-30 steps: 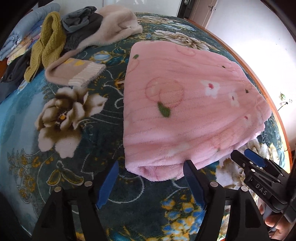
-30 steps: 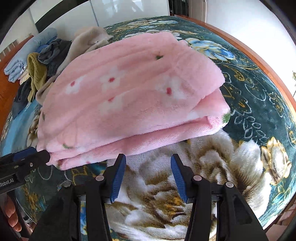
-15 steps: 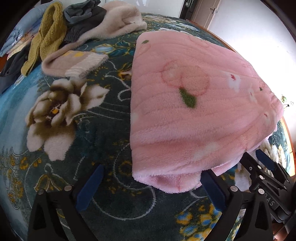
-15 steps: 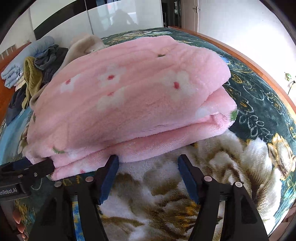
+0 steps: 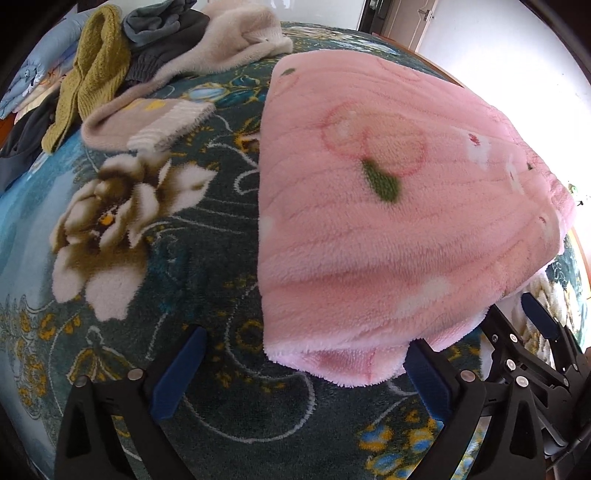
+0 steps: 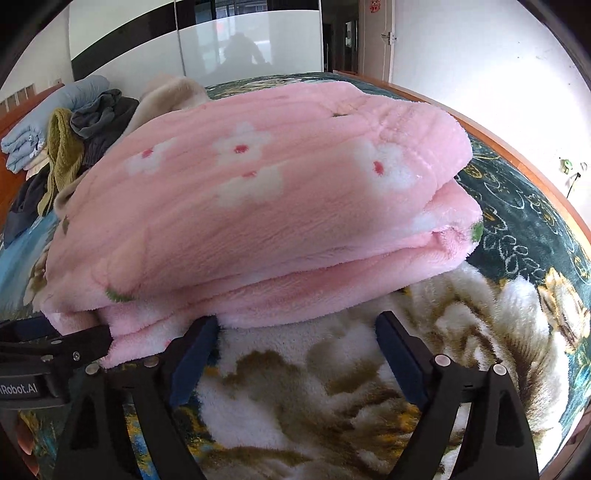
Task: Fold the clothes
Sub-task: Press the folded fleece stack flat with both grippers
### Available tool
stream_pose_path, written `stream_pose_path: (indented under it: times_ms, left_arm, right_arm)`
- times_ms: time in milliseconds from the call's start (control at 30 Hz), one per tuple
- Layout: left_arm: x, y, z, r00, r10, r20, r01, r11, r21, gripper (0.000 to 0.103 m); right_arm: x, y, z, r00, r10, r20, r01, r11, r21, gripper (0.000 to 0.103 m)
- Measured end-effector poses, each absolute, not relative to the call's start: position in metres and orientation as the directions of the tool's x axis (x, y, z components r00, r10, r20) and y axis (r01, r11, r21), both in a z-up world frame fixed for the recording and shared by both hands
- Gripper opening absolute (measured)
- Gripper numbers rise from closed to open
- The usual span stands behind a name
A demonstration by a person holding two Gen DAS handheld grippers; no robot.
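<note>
Both grippers have come down closer to the folded pink fleece garment (image 5: 388,206) since a second ago, and their jaws have just been opening, so the blue pads now stand far wider than they did; nothing is clamped between either pair.

On the left, a heap of unfolded clothes sits at the far side of the bed: a mustard knit sweater (image 5: 94,79), a grey garment (image 5: 162,22) and a beige fleece top (image 5: 221,48) whose striped cuff trails toward the middle. The bed's dark floral blanket (image 5: 122,229) lies bare between that heap and the pink garment.

The left gripper (image 5: 306,373) hovers over the garment's near left corner with its jaws spread wide. Its left pad stands over bare blanket, well clear of the fabric, while the right pad sits just under the fluffy near edge, so the corner hangs between the 2 fingers without being pinched.

Further right, the right gripper (image 6: 295,354) faces the long near edge of the same garment, which shows as 2 stacked layers. Its jaws are wide too: the left pad is just at the lower layer's hem, the right pad over the blanket's pale flower, apart from the cloth. The garment lies flat on the bed, just ahead of both grippers.
</note>
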State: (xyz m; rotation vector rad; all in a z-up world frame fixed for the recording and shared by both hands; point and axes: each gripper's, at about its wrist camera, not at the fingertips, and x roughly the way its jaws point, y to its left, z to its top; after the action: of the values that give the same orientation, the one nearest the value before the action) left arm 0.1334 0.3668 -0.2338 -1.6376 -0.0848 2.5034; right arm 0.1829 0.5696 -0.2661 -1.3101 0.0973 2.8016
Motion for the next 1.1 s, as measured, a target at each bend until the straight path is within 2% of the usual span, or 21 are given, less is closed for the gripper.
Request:
stream_pose_path:
  times_ms: [1100]
  left_arm:
    - [0.14,0.37,-0.225,-0.432,0.139,-0.891,-0.118,-0.988,-0.097,0.103]
  right_arm:
    - [0.175,0.568,-0.271,-0.647,0.03,-0.762,-0.067,-0.998,0.018,0.093]
